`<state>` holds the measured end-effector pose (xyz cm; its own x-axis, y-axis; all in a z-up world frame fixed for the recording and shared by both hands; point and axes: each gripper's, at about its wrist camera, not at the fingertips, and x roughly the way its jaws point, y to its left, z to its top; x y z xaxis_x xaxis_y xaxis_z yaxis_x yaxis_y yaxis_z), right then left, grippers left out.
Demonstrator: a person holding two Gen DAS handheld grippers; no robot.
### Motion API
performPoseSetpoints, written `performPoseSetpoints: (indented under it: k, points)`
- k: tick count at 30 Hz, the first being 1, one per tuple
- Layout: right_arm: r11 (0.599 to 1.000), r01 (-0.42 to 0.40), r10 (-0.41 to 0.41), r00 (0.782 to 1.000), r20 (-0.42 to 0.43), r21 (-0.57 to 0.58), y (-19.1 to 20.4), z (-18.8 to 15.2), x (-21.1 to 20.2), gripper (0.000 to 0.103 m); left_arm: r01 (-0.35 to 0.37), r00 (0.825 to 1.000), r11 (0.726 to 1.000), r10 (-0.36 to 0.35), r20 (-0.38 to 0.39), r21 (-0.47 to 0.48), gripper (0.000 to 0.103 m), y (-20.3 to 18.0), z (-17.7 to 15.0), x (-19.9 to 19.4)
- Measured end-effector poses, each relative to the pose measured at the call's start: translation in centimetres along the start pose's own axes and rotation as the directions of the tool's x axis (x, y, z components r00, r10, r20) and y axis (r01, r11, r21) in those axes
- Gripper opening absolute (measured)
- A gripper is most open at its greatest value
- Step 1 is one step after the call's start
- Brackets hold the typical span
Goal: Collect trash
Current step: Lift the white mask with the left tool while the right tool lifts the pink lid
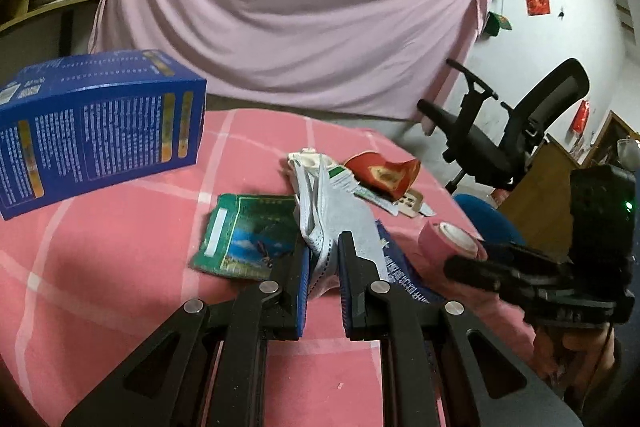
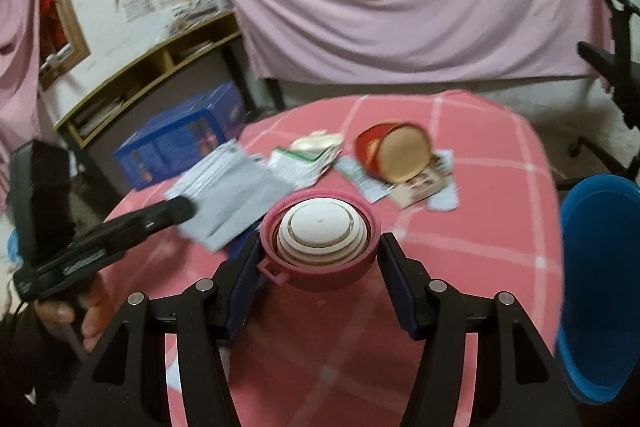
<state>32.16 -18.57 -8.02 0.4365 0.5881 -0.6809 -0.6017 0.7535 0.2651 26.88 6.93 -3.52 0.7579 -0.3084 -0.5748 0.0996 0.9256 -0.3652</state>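
The left hand-held gripper (image 1: pixel 323 259) is closed on a crumpled grey-white wrapper (image 1: pixel 340 211), pinching only its near edge, while the rest of it lies on the counter (image 1: pixel 120 267) in the litter pile. The right hand-held gripper (image 2: pixel 318 259) holds a pink tape roll (image 2: pixel 320 239) between its fingers, just this side of the pile; the left pad looks to be touching the roll, but whether the right pad presses on it is hard to tell.

Around the wrapper lie a green packet (image 1: pixel 244 239) on its left, a red crumpled wrapper (image 1: pixel 384 175) beyond it, and a blue booklet (image 1: pixel 404 275) partly beneath it. A blue bin (image 2: pixel 600 287) stands off the counter's edge, to the right of the roll.

The thin pinch on the wrapper may slip if lifted quickly, and the wrapper could drag the packet or booklet along. The roll, round and smooth, might twist out and roll off the counter's edge. With both hand-held grippers working close beside the pile, they could also knock together.
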Motion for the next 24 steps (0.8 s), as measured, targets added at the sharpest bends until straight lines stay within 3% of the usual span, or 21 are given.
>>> performPoseSetpoints:
  k: [9, 18, 24]
  points:
    - [0.995, 0.028, -0.039, 0.992, -0.119, -0.099, 2.5, -0.8, 2.8, 0.056, 0.019, 0.999, 1.000, -0.019, 0.027, -0.019, 0.010, -0.1, 0.5, -0.2]
    - [0.990, 0.059, -0.081, 0.982, -0.171, -0.131, 3.0, -0.9, 4.3, 0.056, 0.031, 0.997, 0.996, -0.025, 0.078, -0.081, 0.010, 1.0, 0.8, -1.6]
    - [0.997, 0.021, -0.030, 0.991, -0.133, -0.068, 1.9, -0.7, 3.2, 0.056, 0.136, 0.986, 0.986, -0.125, 0.114, -0.096, 0.010, 0.6, 1.1, -3.1]
